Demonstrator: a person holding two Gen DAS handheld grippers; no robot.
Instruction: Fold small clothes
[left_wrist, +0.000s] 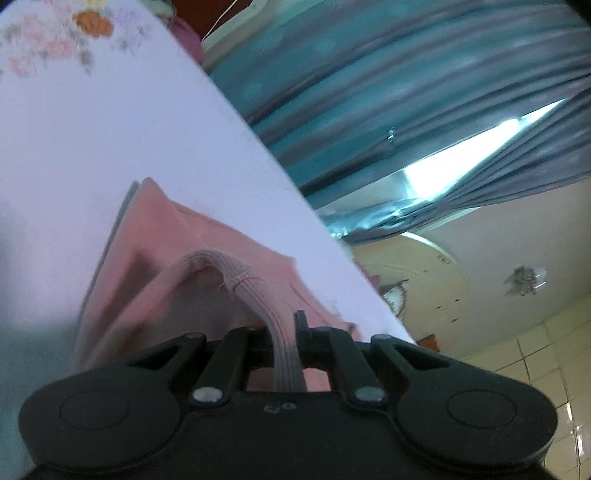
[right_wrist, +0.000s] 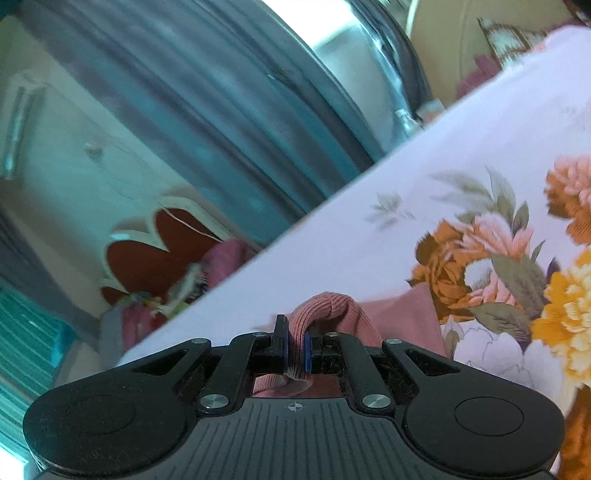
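Pink fabric fills the lower middle of both wrist views; it is one small pink garment (left_wrist: 166, 251), lying on a pale lilac bedsheet (left_wrist: 92, 129) and lifted at two ribbed edges. In the left wrist view the left gripper (left_wrist: 282, 334) is clenched on a ribbed band (left_wrist: 236, 273) that arches up from the cloth and runs down between its black fingers (left_wrist: 301, 325) at the bottom centre; the rest of the garment spreads toward the left of the frame, with a grey edge showing beneath it. In the right wrist view the right gripper (right_wrist: 295, 349) is clamped on a ribbed pink hem (right_wrist: 325, 304), which bulges in a loop just above the blue-faced pads (right_wrist: 307, 350); more pink cloth lies to the right of it, touching a printed bunch of orange, pink and yellow flowers (right_wrist: 498, 266) on the sheet. Teal and grey curtains (right_wrist: 221, 110) cross the upper part of both views, blurred; a bright window gap (left_wrist: 472, 155) shows at the right of the left view; a dark red headboard (right_wrist: 159, 254) sits at the left of the right view.
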